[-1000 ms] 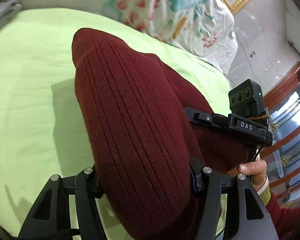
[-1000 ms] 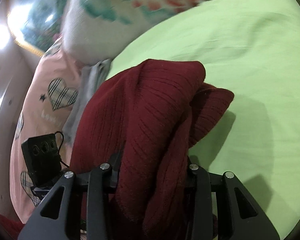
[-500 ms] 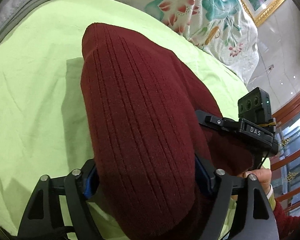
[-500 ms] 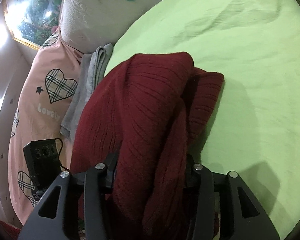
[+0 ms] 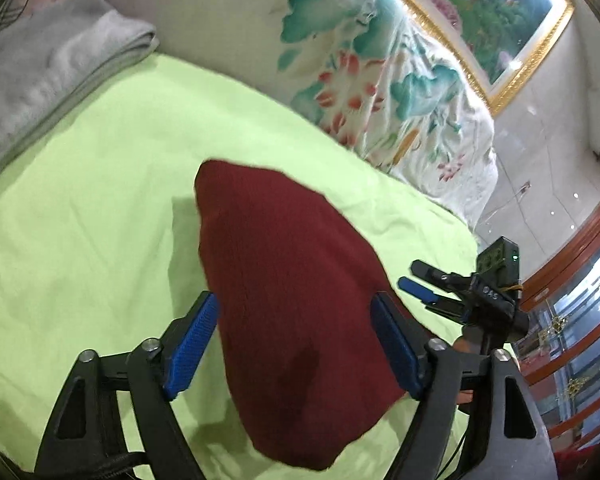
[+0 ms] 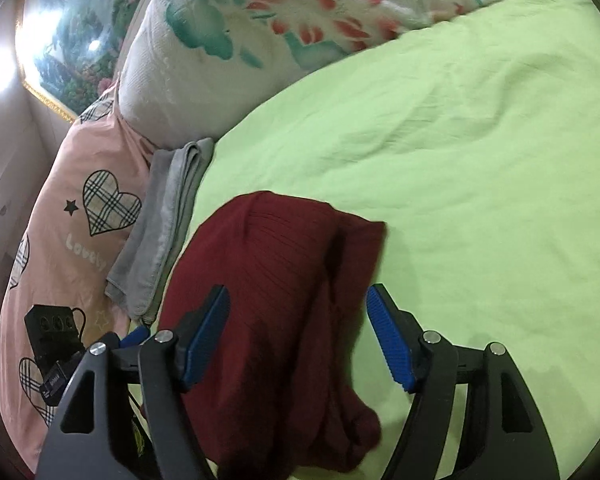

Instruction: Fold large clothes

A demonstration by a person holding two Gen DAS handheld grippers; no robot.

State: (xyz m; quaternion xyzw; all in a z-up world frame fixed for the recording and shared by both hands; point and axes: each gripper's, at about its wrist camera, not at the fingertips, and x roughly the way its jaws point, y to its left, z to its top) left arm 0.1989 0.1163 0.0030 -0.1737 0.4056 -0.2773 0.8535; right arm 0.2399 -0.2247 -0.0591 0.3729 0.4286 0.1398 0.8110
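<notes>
**Red sweater lies folded on the green bed, both claws open**

Dark red and knitted with thin ribs, the sweater (image 5: 284, 304) lies in a folded bundle on the light green bed sheet (image 5: 80, 208). It is down on the bed, and nothing is holding it.

The left claw (image 5: 296, 344) is wide open. Its two blue pads stand on either side of the sweater, close to the cloth but not pinching it. The right claw (image 6: 300, 340) is wide open too, and its blue pads also sit apart on both sides of the bundle. From that side you can see the sweater (image 6: 276, 300) has a second, smaller flap bunched up on its right.

The sweater's long side runs from near to far, straight out in front of both claws. So each claw looks along the bundle, not across it. The left claw sits by the smooth left part, and the right claw by the lumpy right part. The near edge is closest to both, so I think either claw could pinch it again easily.

A folded gray towel (image 6: 164, 220) lies at the far left edge of the bed, beside a flowered pillow (image 6: 236, 40) and a pink pillow (image 6: 76, 184) with checked hearts.
</notes>
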